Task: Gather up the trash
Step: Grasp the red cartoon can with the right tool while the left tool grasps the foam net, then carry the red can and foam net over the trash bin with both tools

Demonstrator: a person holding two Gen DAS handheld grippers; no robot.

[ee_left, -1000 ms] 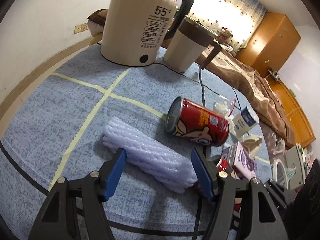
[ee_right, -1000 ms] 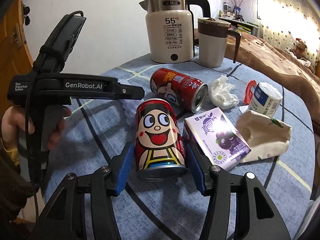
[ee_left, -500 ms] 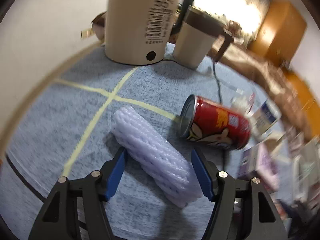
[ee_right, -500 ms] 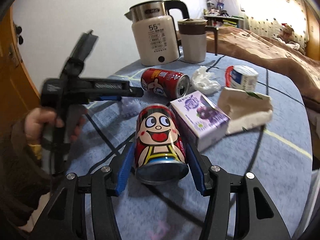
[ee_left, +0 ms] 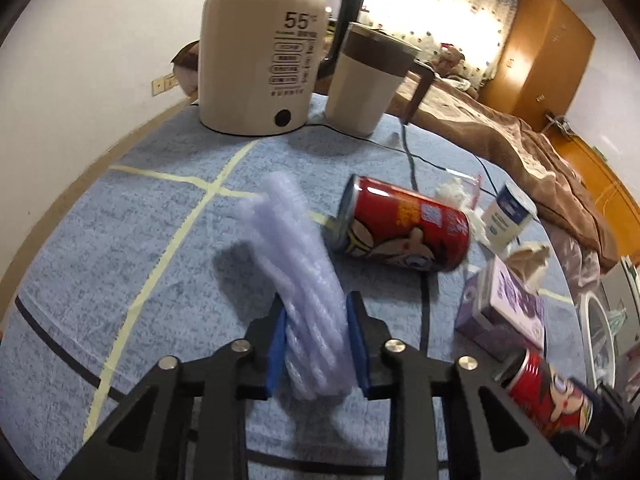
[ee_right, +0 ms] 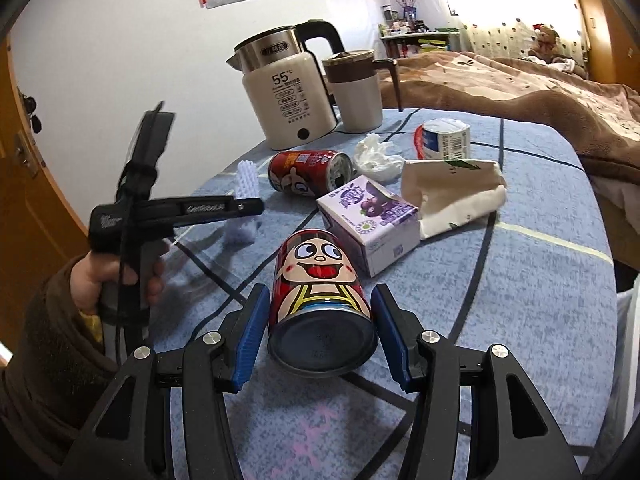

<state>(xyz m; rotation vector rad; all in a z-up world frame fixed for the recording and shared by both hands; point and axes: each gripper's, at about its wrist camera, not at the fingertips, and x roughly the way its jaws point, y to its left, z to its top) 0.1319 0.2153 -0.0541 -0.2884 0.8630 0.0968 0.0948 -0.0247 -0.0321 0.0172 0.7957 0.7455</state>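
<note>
A pale lilac foam net sleeve (ee_left: 292, 248) lies on the blue table cloth (ee_left: 120, 264), and my left gripper (ee_left: 316, 344) is shut on its near end. The right wrist view shows that left gripper (ee_right: 258, 206) from the side, with the foam net (ee_right: 246, 174) sticking out above and below it. My right gripper (ee_right: 320, 336) is shut on a red cartoon can (ee_right: 320, 280), held tilted above the cloth with its base towards the camera. The same held can (ee_left: 552, 392) shows at the lower right of the left wrist view.
On the cloth lie a second red can (ee_right: 310, 170) on its side, a purple juice box (ee_right: 370, 216), a crumpled tissue (ee_right: 376, 156), a small blue-and-white cup (ee_right: 444, 140) and a beige paper bag (ee_right: 456, 192). A kettle (ee_right: 288, 100) and a lidded mug (ee_right: 356, 92) stand at the back. A bed (ee_right: 540, 92) borders the right.
My left jaws have closed onto the foam net, which now points away along the fingers. My right gripper, still holding the can, has drawn back from the juice box and rolled a little.
</note>
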